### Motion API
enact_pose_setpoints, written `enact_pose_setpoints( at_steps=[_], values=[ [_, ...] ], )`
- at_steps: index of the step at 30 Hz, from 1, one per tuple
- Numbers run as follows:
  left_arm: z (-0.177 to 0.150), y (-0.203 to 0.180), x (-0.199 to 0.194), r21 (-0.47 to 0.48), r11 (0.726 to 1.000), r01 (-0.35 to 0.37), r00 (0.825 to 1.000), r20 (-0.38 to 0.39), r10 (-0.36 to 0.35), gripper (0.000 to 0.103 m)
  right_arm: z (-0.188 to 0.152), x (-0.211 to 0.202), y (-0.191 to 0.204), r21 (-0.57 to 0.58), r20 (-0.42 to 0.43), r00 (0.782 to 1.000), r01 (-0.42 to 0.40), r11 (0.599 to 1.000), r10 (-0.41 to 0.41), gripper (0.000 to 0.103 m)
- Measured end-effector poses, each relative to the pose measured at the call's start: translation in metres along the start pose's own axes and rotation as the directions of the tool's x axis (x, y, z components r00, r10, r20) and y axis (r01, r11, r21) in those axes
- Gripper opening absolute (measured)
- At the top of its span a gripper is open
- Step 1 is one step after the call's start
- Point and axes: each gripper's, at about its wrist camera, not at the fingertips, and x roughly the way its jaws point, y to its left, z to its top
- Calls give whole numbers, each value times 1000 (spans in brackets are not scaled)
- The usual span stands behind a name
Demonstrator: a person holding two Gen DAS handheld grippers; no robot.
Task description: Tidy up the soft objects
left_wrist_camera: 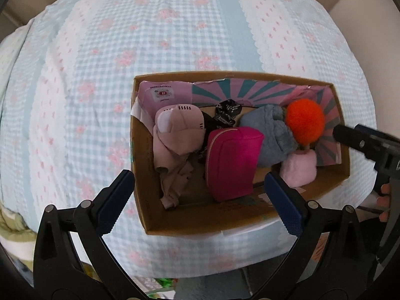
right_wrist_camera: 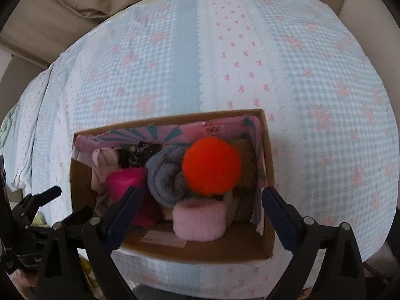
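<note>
Left wrist view shows the left gripper (left_wrist_camera: 198, 202) and right gripper (right_wrist_camera: 200, 212) both spread wide, holding nothing, above the cardboard box (left_wrist_camera: 250, 225) of soft items; depositing looks finished, so withdrawing comes next

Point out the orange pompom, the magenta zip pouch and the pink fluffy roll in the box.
orange pompom (right_wrist_camera: 211, 165), right wrist view, centre of the ball.
magenta zip pouch (left_wrist_camera: 233, 160), left wrist view, its broad side.
pink fluffy roll (right_wrist_camera: 200, 221), right wrist view, its curved side.

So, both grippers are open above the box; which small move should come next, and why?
Probably lift both away. The left gripper and right gripper hold nothing, and the orange ball, pouch and cap already lie inside the box.
</note>
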Motion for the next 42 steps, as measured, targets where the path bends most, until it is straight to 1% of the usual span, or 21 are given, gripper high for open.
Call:
enact_pose_setpoints(
  at_steps=[6, 10, 13, 14, 17, 19, 21, 22, 23, 24, 25, 26, 28, 29, 30, 32, 34, 37, 39, 42],
  values=[
    [-1, -6, -18, -24, 1000, 8, 999, 42, -7, 103, -3, -17, 3, -22, 18, 1000, -19, 1000, 19, 96],
    [2, -13, -41, -23, 1000, 3, 997, 82, -1, 103, -2, -36, 6, -35, 39, 999, -24, 999, 25, 96],
    [5, -17, -60, -24, 1000, -5, 994, 113, 8, 103, -2, -59, 8, -49, 63, 998, -23, 999, 26, 96],
    [7, -19, -69, -24, 1000, -4, 992, 128, 7, 103, -1, -71, 10, -58, 83, 996, -16, 998, 21, 96],
    [12, -26, -104, -21, 1000, -11, 982, 190, 15, 103, 2, -107, 12, -79, 137, 990, 5, 997, 6, 96],
    [16, -33, -131, -24, 1000, -18, 970, 240, 23, 103, 3, -141, 13, -87, 196, 981, 30, 996, -12, 96],
    [18, -40, -167, -41, 999, -3, 948, 317, 16, 103, 4, -172, 14, -89, 252, 967, 59, 994, -35, 96],
    [18, -43, -179, -46, 999, 1, 939, 344, 15, 103, 4, -190, 13, -91, 289, 956, 75, 993, -46, 96],
    [18, -45, -194, -52, 999, 3, 925, 379, 16, 103, 3, -204, 13, -93, 316, 947, 87, 992, -53, 96],
    [18, -49, -211, -58, 998, 3, 911, 413, 21, 103, 2, -219, 14, -94, 348, 935, 103, 990, -64, 96],
    [18, -50, -223, -61, 998, 6, 900, 436, 22, 103, 0, -236, 15, -95, 383, 921, 118, 988, -73, 96],
    [16, -53, -240, -65, 998, 12, 882, 471, 20, 103, -3, -252, 15, -93, 417, 905, 128, 987, -78, 96],
    [12, -57, -263, -67, 998, 16, 853, 522, 21, 103, -9, -273, 16, -89, 463, 883, 138, 986, -82, 96],
    [10, -59, -270, -66, 998, 14, 844, 536, 24, 103, -12, -284, 16, -87, 486, 870, 144, 986, -84, 96],
    [7, -62, -281, -61, 998, 8, 830, 556, 27, 103, -16, -296, 17, -82, 512, 854, 153, 985, -90, 96],
    [-1, -68, -297, -50, 999, -9, 809, 586, 37, 103, -22, -309, 18, -73, 540, 836, 156, 985, -92, 96],
    [-7, -73, -308, -45, 999, -25, 800, 599, 47, 103, -28, -320, 20, -62, 567, 819, 153, 986, -92, 96],
    [-21, -78, -325, -44, 998, -48, 775, 629, 65, 103, -38, -329, 23, -57, 597, 797, 155, 986, -91, 96],
    [-28, -79, -332, -43, 998, -49, 757, 650, 65, 103, -44, -330, 24, -57, 613, 785, 158, 986, -90, 96],
    [-37, -81, -338, -44, 998, -45, 736, 674, 63, 103, -49, -329, 25, -60, 624, 775, 171, 983, -97, 96]
  ],
)
